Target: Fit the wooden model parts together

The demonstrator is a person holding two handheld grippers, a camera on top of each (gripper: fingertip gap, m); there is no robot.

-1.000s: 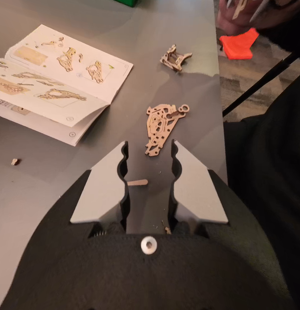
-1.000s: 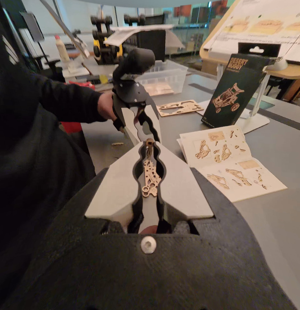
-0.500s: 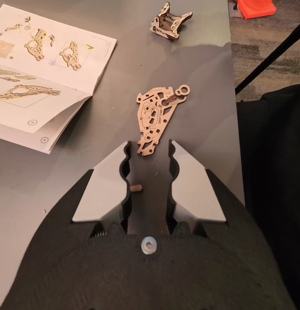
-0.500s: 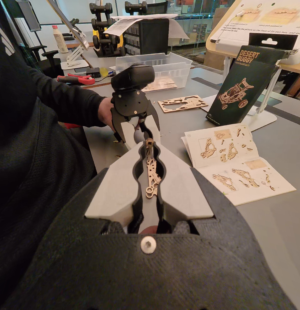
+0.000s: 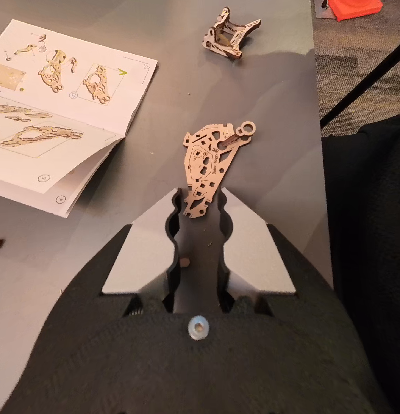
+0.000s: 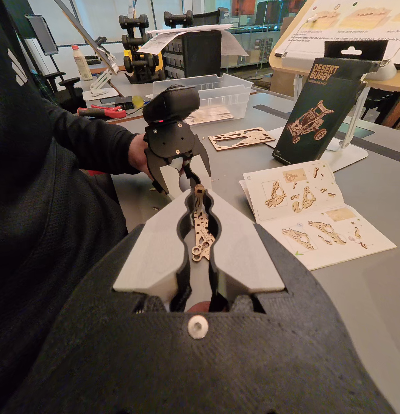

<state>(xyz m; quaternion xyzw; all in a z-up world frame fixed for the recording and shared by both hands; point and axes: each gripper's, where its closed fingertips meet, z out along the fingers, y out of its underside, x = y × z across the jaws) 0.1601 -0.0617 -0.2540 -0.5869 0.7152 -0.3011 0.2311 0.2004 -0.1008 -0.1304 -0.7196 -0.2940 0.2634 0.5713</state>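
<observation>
Left wrist view: the left gripper [image 5: 199, 190] is spread over a flat, pale laser-cut wooden panel [image 5: 208, 165] lying on the grey table [image 5: 172, 67], its pads clear of the wood.

Right wrist view: the right gripper [image 6: 199, 192] pinches a small slotted wooden piece [image 6: 199, 190] at its fingertips; below it, the panel is half hidden.

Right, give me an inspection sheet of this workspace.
Surface: grey table, wood crumbs.
Job's things: flat wooden plate lying between the left tongs' open fingers; assembled frame; emptied part sheet.
Clutter: open instruction booklet, kit box, clear bin.
Grippers: left tongs open; right tongs pinching small wooden peg.
Cables: nothing seen.
Surroundings: dumbbell rack, red pliers.
</observation>
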